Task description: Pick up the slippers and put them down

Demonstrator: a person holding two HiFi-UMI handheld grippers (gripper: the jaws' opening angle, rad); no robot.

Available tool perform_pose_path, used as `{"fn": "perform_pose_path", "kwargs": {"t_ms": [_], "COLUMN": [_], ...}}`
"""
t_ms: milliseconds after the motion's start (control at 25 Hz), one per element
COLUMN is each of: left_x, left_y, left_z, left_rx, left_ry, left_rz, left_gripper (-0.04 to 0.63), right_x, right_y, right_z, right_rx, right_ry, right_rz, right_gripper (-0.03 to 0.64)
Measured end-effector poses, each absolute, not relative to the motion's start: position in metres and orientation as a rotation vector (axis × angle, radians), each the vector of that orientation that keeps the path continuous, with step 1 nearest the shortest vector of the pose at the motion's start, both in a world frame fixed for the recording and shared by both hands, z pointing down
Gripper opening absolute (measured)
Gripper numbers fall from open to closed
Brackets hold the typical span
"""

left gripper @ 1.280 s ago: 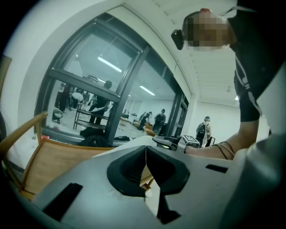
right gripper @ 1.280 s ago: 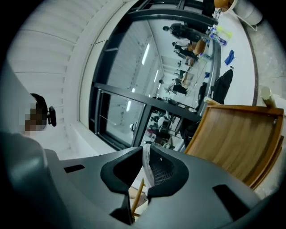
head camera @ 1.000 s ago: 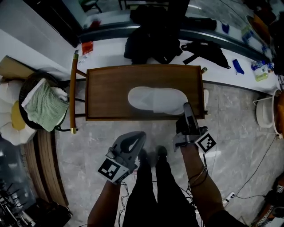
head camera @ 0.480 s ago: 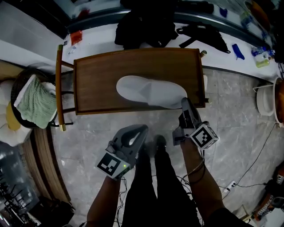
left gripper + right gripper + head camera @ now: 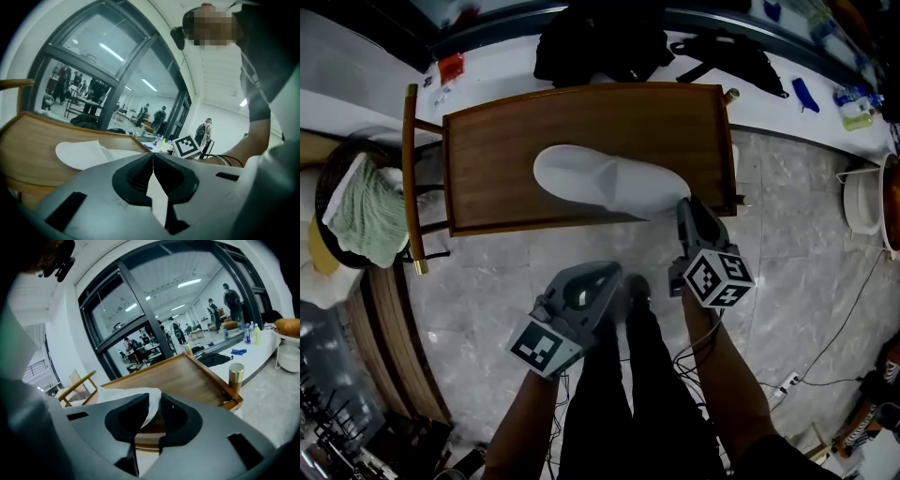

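Note:
A white slipper point(image 5: 600, 180) lies flat on the wooden tray table point(image 5: 534, 122), toe to the left. My right gripper point(image 5: 686, 211) is at the slipper's right end, by the table's front right corner. In the right gripper view the white slipper point(image 5: 124, 398) runs in between the jaws of the right gripper point(image 5: 152, 401), which are shut on its edge. My left gripper point(image 5: 605, 274) hangs over the floor in front of the table, apart from the slipper. In the left gripper view the left gripper point(image 5: 152, 155) has its tips touching and the slipper point(image 5: 82, 154) lies beyond.
A round basket with a green towel point(image 5: 366, 211) stands left of the table. Black bags point(image 5: 600, 47) lie on the white ledge behind it. A white bin point(image 5: 862, 202) sits at the right. The table has raised rims and a gold knob point(image 5: 236, 371). Cables trail on the floor.
The right gripper has rolled, so its marker cube now faces up, and it has sunk at the slipper's end. The left gripper has dropped a little. The slipper stays on the table.

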State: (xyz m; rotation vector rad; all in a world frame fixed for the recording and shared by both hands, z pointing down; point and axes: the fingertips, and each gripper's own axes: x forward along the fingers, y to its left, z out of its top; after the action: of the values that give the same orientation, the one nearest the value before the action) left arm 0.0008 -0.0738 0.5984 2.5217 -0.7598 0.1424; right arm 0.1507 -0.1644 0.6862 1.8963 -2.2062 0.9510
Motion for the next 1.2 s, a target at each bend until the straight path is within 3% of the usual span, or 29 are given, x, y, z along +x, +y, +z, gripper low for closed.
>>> {"fn": "perform_pose_path", "kwargs": {"t_ms": [600,1000,1200], "left_x": [-0.002,-0.031,-0.046], "left_y": [-0.069,-0.052,-0.038], "left_z": [0.599,0.436,0.354], "left_rx": [2.527,2.673,2.784], "left_ry": [-0.783,-0.881,-0.933], "left_rz": [0.121,0.052,0.01], "left_gripper": [0.011,0.011,0.011], "right_x": [0.155,0.07,0.046], "right_y": [-0.16,-0.107,-0.07], "right_z": [0.661,0.421,0.302], "right_rx": [1.844,1.351,1.097], "right_ry": [-2.273,-2.867,-3.071], "right_rz": [0.633,0.518,0.29], "right_gripper": [0.057,0.04,0.04]}}
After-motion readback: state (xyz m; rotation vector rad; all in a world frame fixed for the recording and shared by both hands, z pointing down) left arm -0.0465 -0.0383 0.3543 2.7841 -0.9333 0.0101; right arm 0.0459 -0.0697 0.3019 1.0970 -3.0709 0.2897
